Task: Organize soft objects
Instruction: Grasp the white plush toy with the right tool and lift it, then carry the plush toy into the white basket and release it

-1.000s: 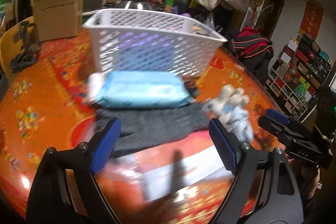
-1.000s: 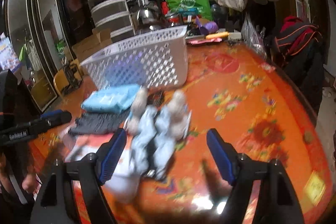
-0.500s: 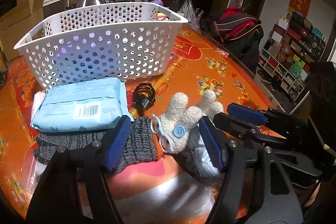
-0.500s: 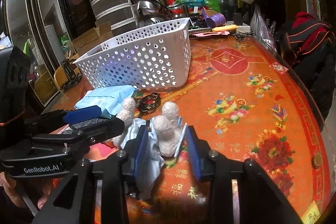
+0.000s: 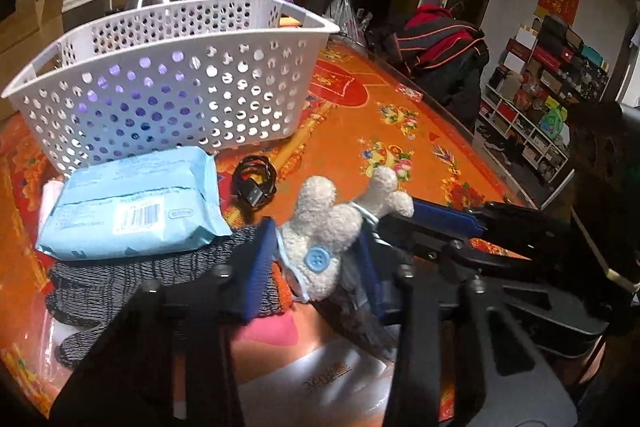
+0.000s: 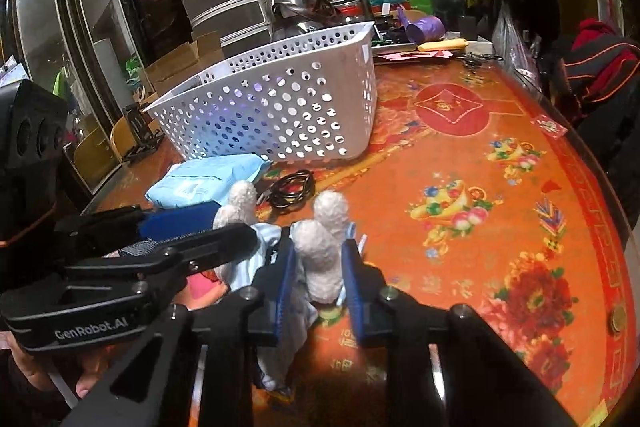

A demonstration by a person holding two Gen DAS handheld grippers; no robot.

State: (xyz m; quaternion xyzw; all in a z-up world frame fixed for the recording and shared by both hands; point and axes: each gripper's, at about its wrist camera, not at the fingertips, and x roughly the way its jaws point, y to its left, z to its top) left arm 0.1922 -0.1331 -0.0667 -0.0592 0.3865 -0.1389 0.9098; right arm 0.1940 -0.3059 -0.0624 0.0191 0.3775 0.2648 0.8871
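Observation:
A white plush toy with a blue button and pale blue cloth lies on the orange table, in front of the white perforated basket. My left gripper is shut on the toy's body. My right gripper is shut on the toy's white limbs. A pale blue tissue pack lies on a dark grey knitted cloth to the left of the toy. The basket and tissue pack also show in the right wrist view.
A coiled black cable lies between the basket and the toy. A white and pink packet lies under the left gripper. Pots, boxes and bags crowd the table's far side. A coin sits at the right table edge.
Both grippers have closed further on the plush toy, the left from open around it to clamped. The views have shifted little otherwise.

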